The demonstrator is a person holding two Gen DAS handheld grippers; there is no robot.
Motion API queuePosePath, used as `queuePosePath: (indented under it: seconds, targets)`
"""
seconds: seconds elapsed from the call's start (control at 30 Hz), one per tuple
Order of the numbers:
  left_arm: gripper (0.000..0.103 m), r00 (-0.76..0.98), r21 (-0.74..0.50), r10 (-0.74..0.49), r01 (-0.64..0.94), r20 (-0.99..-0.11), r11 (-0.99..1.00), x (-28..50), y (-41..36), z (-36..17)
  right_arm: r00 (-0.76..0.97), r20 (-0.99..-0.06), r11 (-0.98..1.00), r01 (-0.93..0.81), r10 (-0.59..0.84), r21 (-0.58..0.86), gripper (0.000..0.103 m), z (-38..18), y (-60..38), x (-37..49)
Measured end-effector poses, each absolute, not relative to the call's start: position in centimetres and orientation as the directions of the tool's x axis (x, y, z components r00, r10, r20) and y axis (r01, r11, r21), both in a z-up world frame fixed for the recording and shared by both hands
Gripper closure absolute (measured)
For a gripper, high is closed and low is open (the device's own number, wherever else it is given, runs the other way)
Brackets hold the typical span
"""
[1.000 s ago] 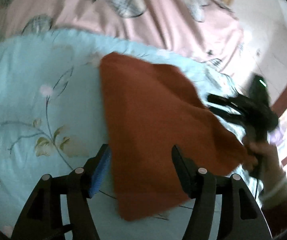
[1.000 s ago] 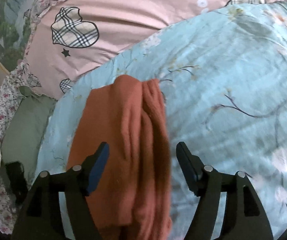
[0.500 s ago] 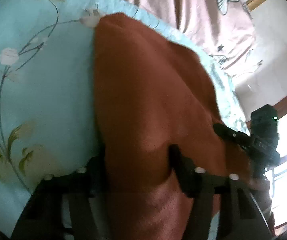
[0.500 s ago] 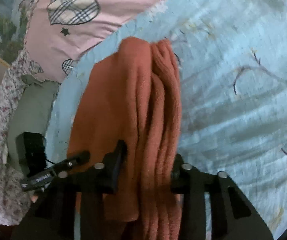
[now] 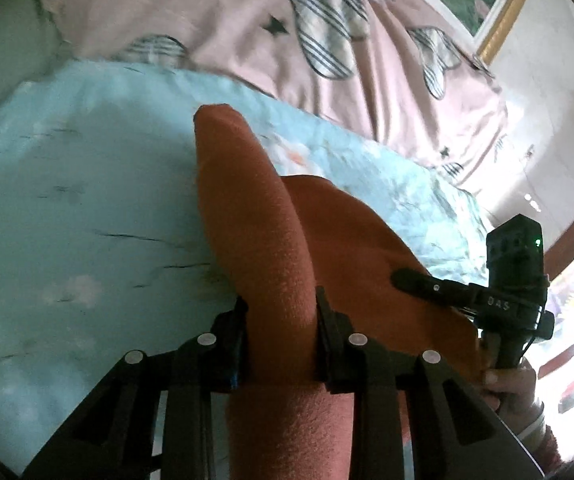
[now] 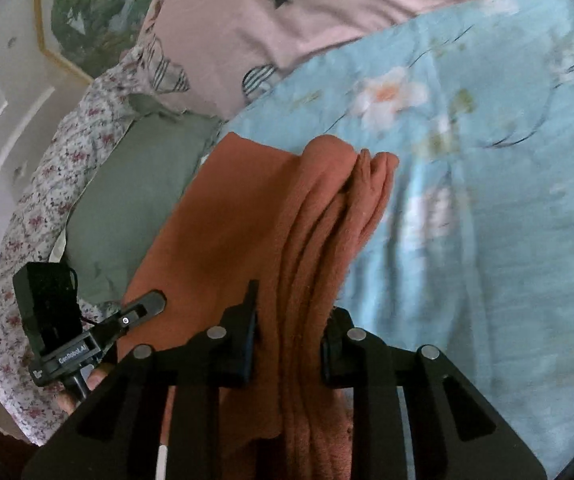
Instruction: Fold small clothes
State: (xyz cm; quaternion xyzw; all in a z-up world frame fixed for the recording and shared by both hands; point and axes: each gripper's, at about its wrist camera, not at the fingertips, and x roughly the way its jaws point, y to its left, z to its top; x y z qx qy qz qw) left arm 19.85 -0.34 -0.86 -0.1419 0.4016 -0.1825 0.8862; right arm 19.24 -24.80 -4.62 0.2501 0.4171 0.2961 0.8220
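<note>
Bedding fills both views: a pale blue floral sheet (image 5: 87, 208) across the middle, a pink quilt (image 5: 247, 32) along the top. Over the sheet, at frame centre, hangs the rust-orange cloth (image 5: 271, 248), bunched lengthwise. The left gripper (image 5: 281, 332) is clamped on one edge of it, the right gripper (image 6: 289, 340) on a thick bundle of layers. At least one fold looks made; laying it flat and squaring it seems left. Only the right view shows the stacked folds (image 6: 363, 184), a grey-green pillow (image 6: 135, 184) at left; only the left shows a window glare lower right.
</note>
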Motion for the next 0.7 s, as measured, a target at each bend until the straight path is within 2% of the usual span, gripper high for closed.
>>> queuePosePath:
  seconds: [0.2,0.3,0.33,0.43,0.7]
  targets:
    - [0.075,0.598,-0.397,-0.382,0.115,-0.705,0.911,17.9,5.3,-3.6,0.464,-0.6,0.745,-0.239,0.651,0.623,0.077,-6.5,-23.3,19.1]
    - [0.069,0.58,-0.412,-0.376,0.074,-0.723,0.908,17.9,6.4,-5.8,0.447,-0.635,0.763,-0.206,0.63,0.613,0.069,-7.3,-23.8,18.9]
    - [0.065,0.579,-0.416,-0.378,0.072,-0.723,0.907,17.9,6.5,-6.1,0.445,-0.649,0.775,-0.194,0.616,0.602,0.061,-7.2,-23.9,18.7]
    - [0.058,0.577,-0.394,-0.358,0.067,-0.734,0.916,17.5,6.7,-6.2,0.491,-0.656,0.804,-0.182,0.573,0.566,0.048,-5.8,-24.6,18.2]
    - [0.06,0.65,-0.375,-0.32,0.057,-0.689,0.925,14.9,8.4,-3.2,0.556,-0.609,0.806,-0.219,0.566,0.549,0.048,-2.3,-24.9,19.7]
